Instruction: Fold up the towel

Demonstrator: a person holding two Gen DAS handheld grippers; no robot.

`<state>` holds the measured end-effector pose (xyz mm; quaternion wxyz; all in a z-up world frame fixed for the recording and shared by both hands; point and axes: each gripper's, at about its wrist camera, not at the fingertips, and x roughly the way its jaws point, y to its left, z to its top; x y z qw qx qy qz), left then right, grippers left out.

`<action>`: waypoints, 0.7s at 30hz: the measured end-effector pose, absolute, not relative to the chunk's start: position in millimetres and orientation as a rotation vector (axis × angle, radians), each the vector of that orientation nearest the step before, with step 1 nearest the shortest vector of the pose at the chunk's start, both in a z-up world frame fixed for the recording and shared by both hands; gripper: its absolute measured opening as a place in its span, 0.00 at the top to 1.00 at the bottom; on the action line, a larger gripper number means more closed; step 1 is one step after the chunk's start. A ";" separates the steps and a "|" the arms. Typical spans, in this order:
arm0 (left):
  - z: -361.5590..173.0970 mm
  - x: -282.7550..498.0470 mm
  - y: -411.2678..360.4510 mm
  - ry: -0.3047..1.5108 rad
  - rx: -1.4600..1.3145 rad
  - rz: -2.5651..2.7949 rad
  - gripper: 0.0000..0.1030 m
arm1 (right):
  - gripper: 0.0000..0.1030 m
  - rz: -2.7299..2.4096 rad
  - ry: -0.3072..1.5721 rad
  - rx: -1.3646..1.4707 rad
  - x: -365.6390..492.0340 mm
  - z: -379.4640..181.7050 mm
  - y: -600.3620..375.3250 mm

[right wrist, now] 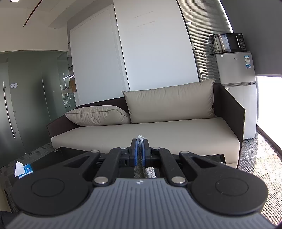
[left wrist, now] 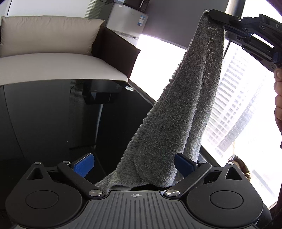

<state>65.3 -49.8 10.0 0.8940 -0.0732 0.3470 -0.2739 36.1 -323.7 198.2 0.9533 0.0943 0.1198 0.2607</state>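
Observation:
A grey fluffy towel [left wrist: 181,109] hangs in the air above a black glass table [left wrist: 52,123]. In the left wrist view my right gripper [left wrist: 211,15] is at the top right, shut on the towel's upper corner. The towel drops from there down between the blue pads [left wrist: 84,164] of my left gripper [left wrist: 134,165], whose jaws stand wide open around its lower part. In the right wrist view my right gripper [right wrist: 140,141] is shut, with a tuft of the towel [right wrist: 140,137] sticking out between the blue pads.
A beige sofa [right wrist: 158,133] with two cushions stands behind the table. A fridge [right wrist: 236,84] with a microwave [right wrist: 227,43] on it is at the right by a bright window [left wrist: 238,114]. A tissue pack [right wrist: 24,169] lies on the table's left end.

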 end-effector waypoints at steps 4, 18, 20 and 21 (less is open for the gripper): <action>-5.9 60.0 -46.2 0.751 -0.221 -0.629 0.01 | 0.95 0.534 0.242 0.201 36.3 198.4 -326.5; -63.2 49.1 -32.2 0.841 -0.474 -0.813 0.01 | 0.95 0.547 0.243 0.218 37.3 199.3 -331.2; -67.6 47.8 -28.7 0.838 -0.499 -0.826 0.01 | 0.95 0.549 0.244 0.219 37.6 199.4 -331.4; -70.2 46.9 -27.0 0.837 -0.519 -0.843 0.01 | 0.95 0.550 0.244 0.219 37.9 199.5 -331.6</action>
